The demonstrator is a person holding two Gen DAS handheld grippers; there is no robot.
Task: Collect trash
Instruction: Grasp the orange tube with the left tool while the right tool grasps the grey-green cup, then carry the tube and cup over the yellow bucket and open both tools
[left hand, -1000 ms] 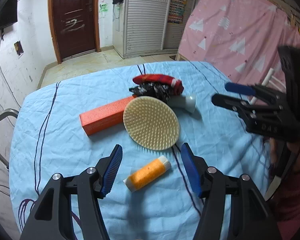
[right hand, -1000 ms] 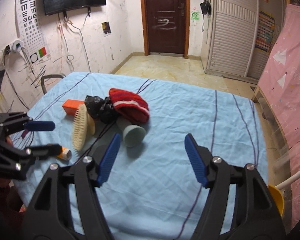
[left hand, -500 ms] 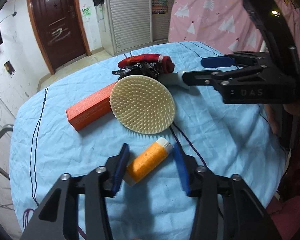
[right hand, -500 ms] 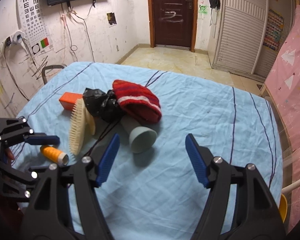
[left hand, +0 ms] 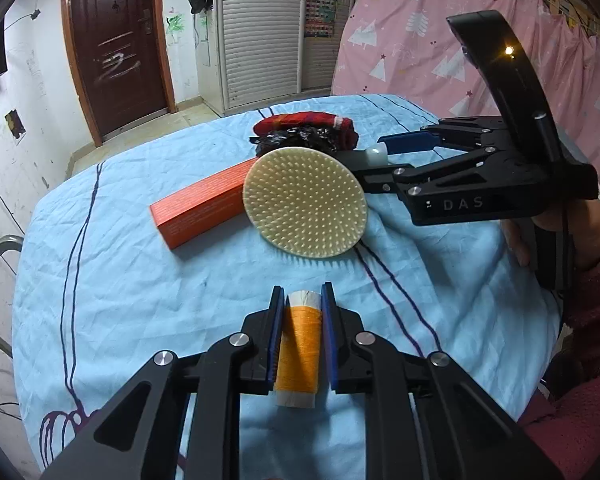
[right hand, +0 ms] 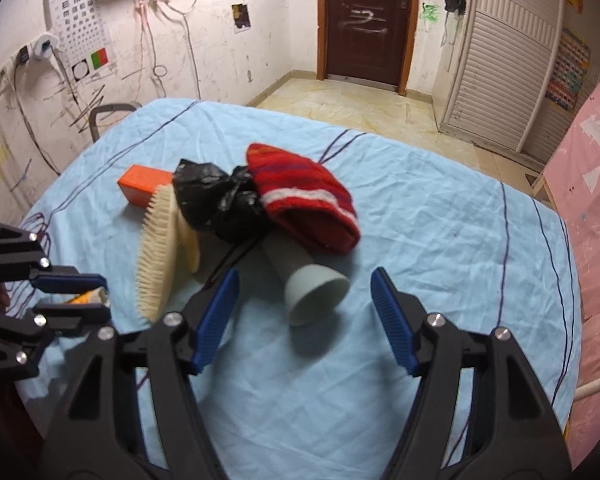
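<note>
On the worktop (left hand: 112, 280) with its blue cloth lay a round brush (left hand: 305, 203) and an orange spool (left hand: 299, 350), which the left tongs (left hand: 300, 306) had clamped near the front edge, while the right tongs (right hand: 305, 280) stood open, empty, above a grey cup (right hand: 315, 294).

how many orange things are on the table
2. An orange box lies left of the round brush, touching it. An orange thread spool sits near the front edge, clamped in the left gripper. More could be hidden under the pile.
</note>
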